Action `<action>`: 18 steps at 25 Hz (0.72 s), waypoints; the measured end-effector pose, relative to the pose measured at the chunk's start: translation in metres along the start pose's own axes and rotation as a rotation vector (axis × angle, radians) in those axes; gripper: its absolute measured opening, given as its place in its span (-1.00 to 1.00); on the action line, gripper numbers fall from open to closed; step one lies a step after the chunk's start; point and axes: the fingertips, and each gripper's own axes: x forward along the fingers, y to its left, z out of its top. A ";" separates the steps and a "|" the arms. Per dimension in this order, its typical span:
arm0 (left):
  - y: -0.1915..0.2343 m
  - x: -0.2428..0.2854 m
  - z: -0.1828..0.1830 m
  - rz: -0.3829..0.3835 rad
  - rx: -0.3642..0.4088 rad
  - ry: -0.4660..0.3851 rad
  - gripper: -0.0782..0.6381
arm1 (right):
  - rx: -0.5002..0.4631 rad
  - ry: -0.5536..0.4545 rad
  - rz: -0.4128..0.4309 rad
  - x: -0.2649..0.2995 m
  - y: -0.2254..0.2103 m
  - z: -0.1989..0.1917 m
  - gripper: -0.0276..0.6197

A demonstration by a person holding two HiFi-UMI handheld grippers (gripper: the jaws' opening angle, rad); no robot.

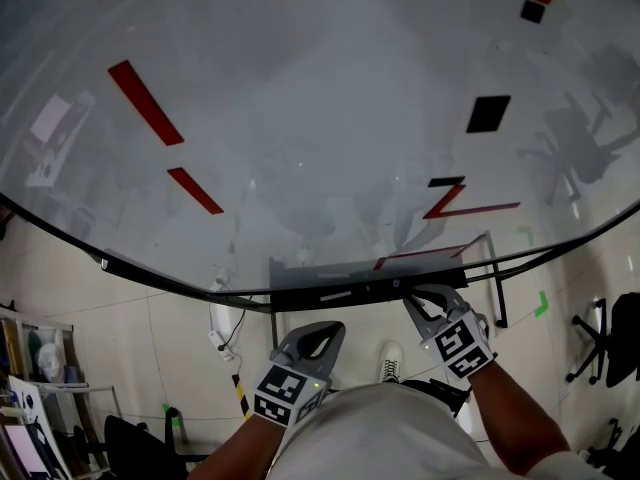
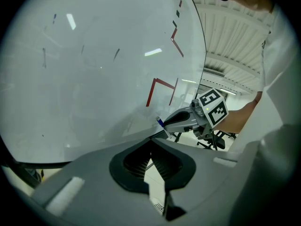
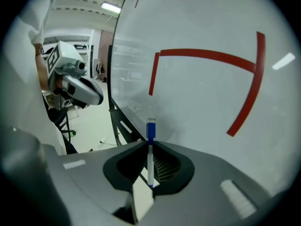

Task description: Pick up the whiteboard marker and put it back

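Note:
The whiteboard marker (image 3: 150, 147), white with a blue cap, stands upright between the jaws of my right gripper (image 3: 150, 144), which is shut on it. Its capped end pokes out toward the whiteboard (image 3: 207, 93). In the head view my right gripper (image 1: 420, 299) is at the board's bottom ledge (image 1: 340, 291), and my left gripper (image 1: 312, 336) hangs lower and to the left, below the ledge. In the left gripper view the marker (image 2: 161, 123) sticks out of the right gripper (image 2: 184, 120). My left gripper (image 2: 151, 138) is shut with nothing in it.
The whiteboard (image 1: 300, 138) carries red strips (image 1: 146, 102), red drawn lines (image 1: 462, 208) and black magnets (image 1: 488, 114). Its stand legs (image 1: 498, 293) reach the tiled floor. An office chair (image 1: 605, 343) is at the right, clutter (image 1: 30, 408) at the left.

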 end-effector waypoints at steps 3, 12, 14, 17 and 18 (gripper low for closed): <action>-0.002 -0.001 0.001 -0.005 0.002 -0.005 -0.73 | 0.187 -0.068 0.050 -0.006 0.000 0.003 -0.81; 0.000 0.000 0.001 0.001 -0.006 -0.015 -0.73 | 0.422 -0.142 0.104 -0.013 -0.003 0.000 -0.81; -0.001 0.001 0.003 0.000 -0.005 -0.019 -0.73 | 0.490 -0.163 0.130 -0.015 -0.002 0.001 -0.81; -0.001 0.001 0.006 -0.005 -0.005 -0.027 -0.73 | 0.601 -0.202 0.179 -0.019 0.000 0.005 -0.81; -0.002 0.001 0.006 -0.007 -0.006 -0.029 -0.73 | 0.625 -0.212 0.191 -0.021 0.001 0.006 -0.81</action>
